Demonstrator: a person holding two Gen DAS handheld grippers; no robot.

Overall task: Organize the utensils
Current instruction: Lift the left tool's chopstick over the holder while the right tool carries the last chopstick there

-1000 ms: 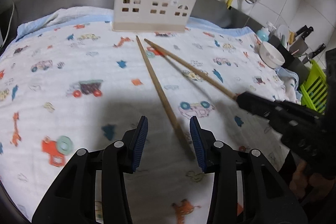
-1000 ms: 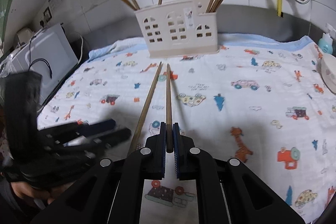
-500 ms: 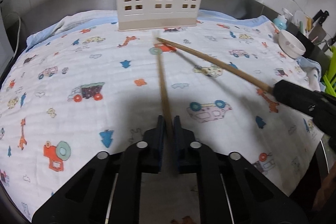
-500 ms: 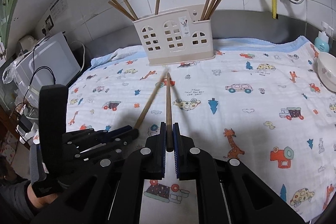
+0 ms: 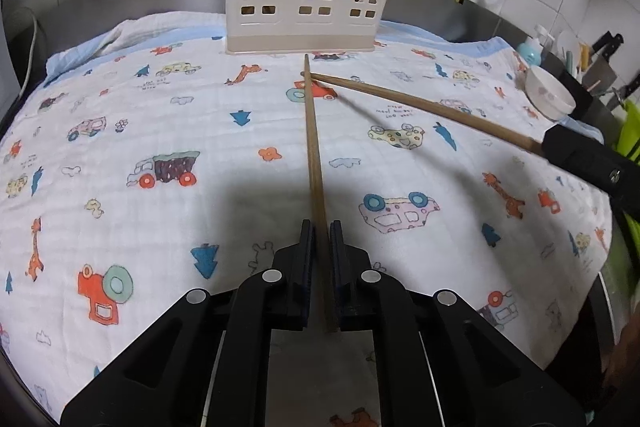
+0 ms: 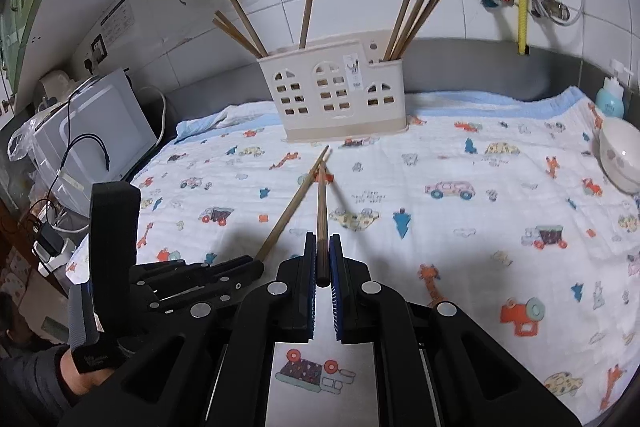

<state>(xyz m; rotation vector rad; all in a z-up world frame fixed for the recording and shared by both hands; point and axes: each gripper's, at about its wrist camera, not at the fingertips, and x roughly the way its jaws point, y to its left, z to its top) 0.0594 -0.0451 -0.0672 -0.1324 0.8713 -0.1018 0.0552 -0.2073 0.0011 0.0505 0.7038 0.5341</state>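
Left claw (image 5: 319,231) clamped on one wooden chopstick (image 5: 314,155); right claw (image 6: 322,247) clamped on a second chopstick (image 6: 321,211). Both sticks point toward the cream utensil holder (image 6: 334,99); their far tips cross just in front of its base, above the printed cloth (image 5: 160,115) covering the bench. Holder stands upright at the back edge of the cloth, with more chopsticks leaning in its compartments. White bowl (image 6: 620,159) sits at the cloth's right edge, well apart.
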